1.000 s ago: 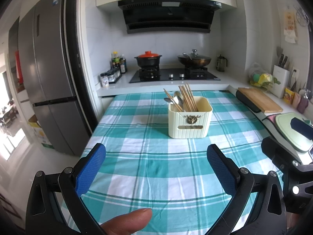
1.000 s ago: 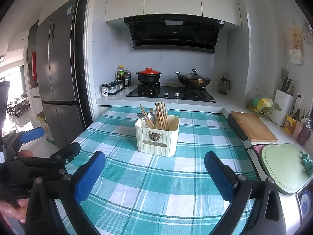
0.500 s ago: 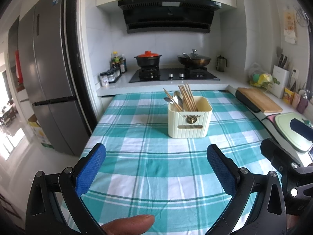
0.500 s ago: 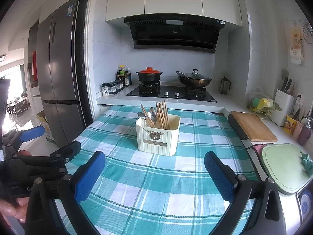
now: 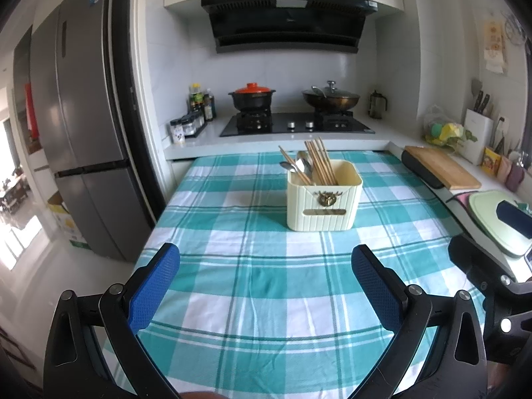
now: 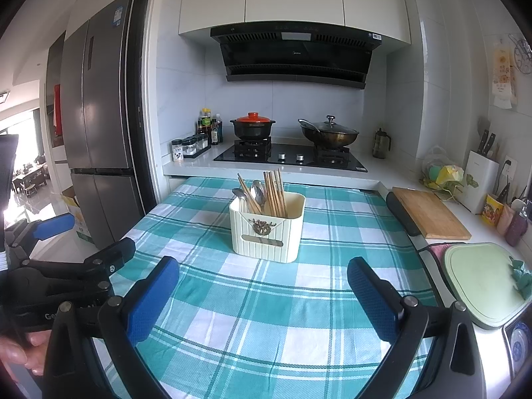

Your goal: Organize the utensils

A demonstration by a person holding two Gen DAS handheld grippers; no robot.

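Note:
A cream ribbed utensil holder [image 5: 324, 204] [image 6: 267, 232] stands in the middle of a table with a teal checked cloth [image 5: 259, 286] [image 6: 266, 302]. Wooden chopsticks [image 5: 321, 164] [image 6: 274, 193] and metal spoons [image 5: 301, 164] [image 6: 256, 193] stick out of it. My left gripper [image 5: 266, 267] hovers open over the near part of the cloth, well short of the holder, with nothing between its blue pads. My right gripper [image 6: 264, 277] is open too, nothing in it, just in front of the holder. Each gripper also shows at the edge of the other's view.
Behind the table runs a counter with a hob [image 5: 296, 124], a red-lidded pot [image 5: 251, 94] and a wok [image 5: 331, 98]. A wooden board [image 5: 442, 166], a green board [image 6: 482, 282] and a knife block [image 5: 477, 133] sit at the right. A fridge [image 5: 79, 133] stands on the left.
The thumb at the bottom of the left wrist view has slipped almost out of sight. Both grippers have hardly moved and stay open.

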